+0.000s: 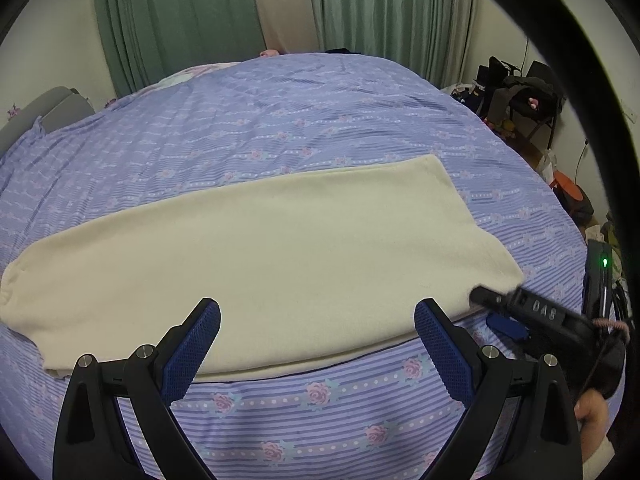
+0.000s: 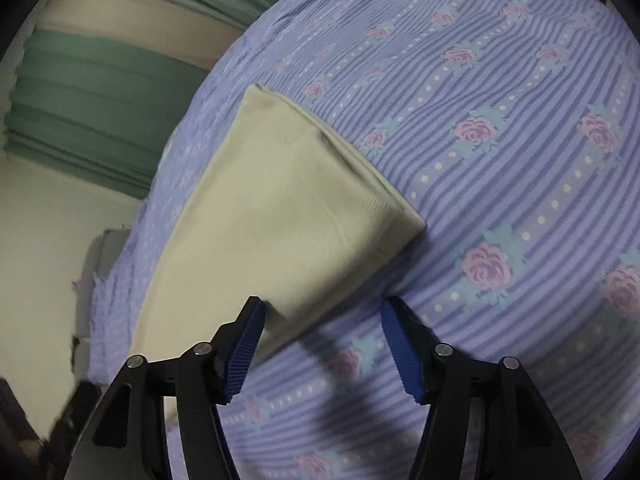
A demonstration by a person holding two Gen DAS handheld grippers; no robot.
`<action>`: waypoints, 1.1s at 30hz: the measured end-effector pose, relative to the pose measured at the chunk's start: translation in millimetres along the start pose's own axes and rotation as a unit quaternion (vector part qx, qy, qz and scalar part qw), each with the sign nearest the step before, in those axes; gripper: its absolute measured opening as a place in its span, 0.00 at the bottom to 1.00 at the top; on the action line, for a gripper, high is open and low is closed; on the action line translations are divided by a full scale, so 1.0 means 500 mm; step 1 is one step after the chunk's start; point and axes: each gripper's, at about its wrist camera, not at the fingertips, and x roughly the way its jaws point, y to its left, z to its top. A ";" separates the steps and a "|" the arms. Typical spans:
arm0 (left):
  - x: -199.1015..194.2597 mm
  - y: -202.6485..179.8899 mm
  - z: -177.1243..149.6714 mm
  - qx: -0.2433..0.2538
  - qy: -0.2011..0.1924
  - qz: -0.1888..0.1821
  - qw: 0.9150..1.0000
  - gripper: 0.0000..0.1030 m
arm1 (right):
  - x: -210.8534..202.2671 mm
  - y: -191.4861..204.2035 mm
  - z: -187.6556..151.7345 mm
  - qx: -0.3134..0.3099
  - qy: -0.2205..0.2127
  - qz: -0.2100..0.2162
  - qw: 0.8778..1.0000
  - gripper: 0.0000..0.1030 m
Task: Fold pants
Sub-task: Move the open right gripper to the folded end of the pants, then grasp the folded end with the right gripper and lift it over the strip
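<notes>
Both sets of jaws stand apart with nothing pressed between them. On the left gripper (image 1: 317, 334), the blue ribbed pads are spread wide over the near edge of the pants (image 1: 256, 248), and no cloth is caught in them. On the right gripper (image 2: 323, 344), the jaws are parted too: the left pad sits just beside the near edge of the pants (image 2: 280, 216), which runs close past it, but nothing is clenched, and the striped cover shows through the gap.

Cream and soft-looking, the pants lie flat on the bed (image 1: 280, 120) as one long, narrow folded band. In the left wrist view they stretch from the left side of the bed to a squared end on the right, their near edge following the edge of the mattress. The right gripper (image 1: 532, 312) shows in that view as a dark body with its tip at the lower right corner of the cloth; whether it touches the fabric cannot be told.

The bed wears a lilac striped cover with pink roses and dotted lines. Green curtains (image 1: 180, 20) hang behind it, and a dark chair (image 1: 524, 96) piled with clothes stands at the far right.
</notes>
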 end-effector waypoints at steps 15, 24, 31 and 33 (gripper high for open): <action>-0.017 -0.006 0.002 0.004 -0.015 0.005 1.000 0.96 | -0.037 0.033 0.035 -0.017 -0.066 0.024 0.997 0.60; -0.016 -0.022 -0.001 0.012 -0.014 0.009 1.000 0.96 | -0.005 0.045 0.087 -0.043 -0.078 -0.001 0.996 0.57; -0.018 -0.006 0.004 -0.015 -0.003 0.012 1.000 0.96 | 0.050 0.035 0.120 -0.009 -0.050 -0.028 0.998 0.22; -0.025 0.007 0.008 -0.027 -0.007 0.011 1.000 0.96 | 0.028 0.052 0.127 -0.016 -0.056 -0.022 0.998 0.19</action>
